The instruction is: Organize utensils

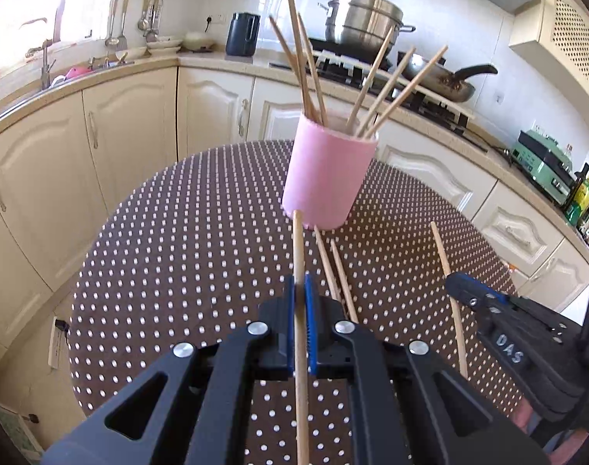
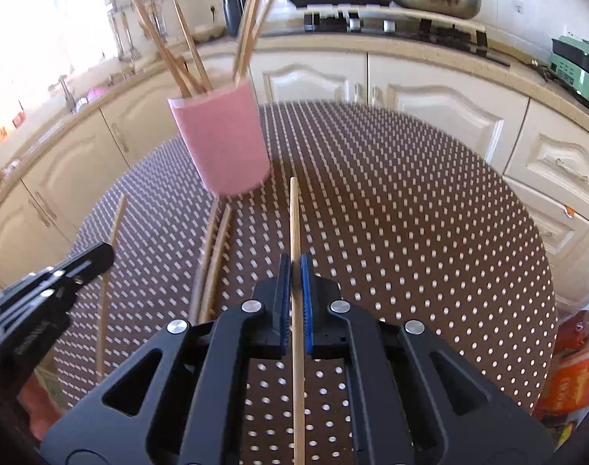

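- Chopsticks are what I'm sorting here, and they're split three ways: a bunch already stand in the cup, two lie loose on the table, and I've got one in each tong.
- Table (image 1: pixel 170 232): round, brown cloth with white dots, taking up most of both views. It's my staging area, so everything not yet put away lies flat on it, on the near side of the cup.
- Pink cup (image 1: pixel 325 178): upright toward the far side of the table, roughly in the middle. It's clearly the collecting pot. The sticks in it fan out and lean on the rim because it's much wider than they are.
- Left tongs (image 1: pixel 303 290): closed on the left chopstick (image 1: pixel 299 248). The blue pads pinch it partway along, with its tip pointing at the base of the cup. I'd say holding it lengthwise like that lets me tip it up and drop it in end first.
- Right tongs (image 2: pixel 293 275): also clamped, on the right chopstick (image 2: pixel 294 217), same lengthwise hold, aimed just right of the cup. From the left camera this stick looks clear of the cloth.
- Loose pair (image 1: pixel 335 271): two sticks side by side between the tongs, far tips almost at the foot of the cup. I can't tell if they touch it. They're next in line, I reckon.
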Available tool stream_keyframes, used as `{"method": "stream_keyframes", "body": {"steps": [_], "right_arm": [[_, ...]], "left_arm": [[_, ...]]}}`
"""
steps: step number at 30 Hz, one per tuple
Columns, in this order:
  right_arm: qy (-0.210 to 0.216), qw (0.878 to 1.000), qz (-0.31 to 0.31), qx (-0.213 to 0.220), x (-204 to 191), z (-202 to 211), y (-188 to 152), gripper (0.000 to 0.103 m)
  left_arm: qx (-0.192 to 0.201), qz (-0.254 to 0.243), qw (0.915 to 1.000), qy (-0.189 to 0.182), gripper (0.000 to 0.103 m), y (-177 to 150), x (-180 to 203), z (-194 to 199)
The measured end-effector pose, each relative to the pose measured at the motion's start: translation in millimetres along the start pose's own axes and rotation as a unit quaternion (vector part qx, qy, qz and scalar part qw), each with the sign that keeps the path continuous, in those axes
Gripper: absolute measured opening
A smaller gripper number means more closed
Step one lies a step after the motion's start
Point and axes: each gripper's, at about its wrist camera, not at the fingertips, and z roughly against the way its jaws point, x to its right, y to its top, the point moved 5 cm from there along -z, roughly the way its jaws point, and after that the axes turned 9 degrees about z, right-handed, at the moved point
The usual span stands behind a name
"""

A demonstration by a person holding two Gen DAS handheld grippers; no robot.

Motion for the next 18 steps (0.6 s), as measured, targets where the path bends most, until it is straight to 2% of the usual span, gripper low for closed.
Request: {"method": "stream_keyframes", "body": {"steps": [7, 10, 12, 13, 14, 15, 18], "right_arm": [[-0.012, 0.999, 0.006, 0.037, 0.1, 20.4, 24.6, 0.006], [-0.019, 0.999, 0.047, 0.006, -5.4, 7.4, 20.1, 0.007], [-0.025, 0.998, 0.049, -0.024, -3.7, -3.5, 10.9, 0.013], [-0.024, 0.998, 0.048, -0.038, -3.8, -8.9, 6.7, 0.033], [-0.019, 0.997, 0.046, -0.055, -3.8, -15.1, 1.1, 0.071], [-0.016, 0.997, 0.043, -0.058, -3.7, -17.1, -1.8, 0.077], [-0.018, 0.997, 0.058, -0.057, -8.7, -20.6, -8.5, 0.076]], "left_arm": [[0.038, -0.013, 0.9991, -0.012, 0.006, 19.3, 10.2, 15.3], [0.037, -0.017, 0.9991, -0.016, 0.006, 20.3, 12.8, 16.9], [0.027, -0.017, 0.9994, -0.015, 0.006, 16.5, 11.3, 14.0], [0.02, -0.017, 0.9995, -0.015, 0.006, 14.8, 11.6, 12.2], [0.013, -0.016, 0.9997, -0.014, 0.006, 13.0, 11.0, 10.3], [0.003, -0.015, 0.9998, -0.015, 0.006, 11.0, 10.2, 7.5], [-0.012, -0.018, 0.9996, -0.016, 0.006, 5.8, 9.3, 3.8]]}}
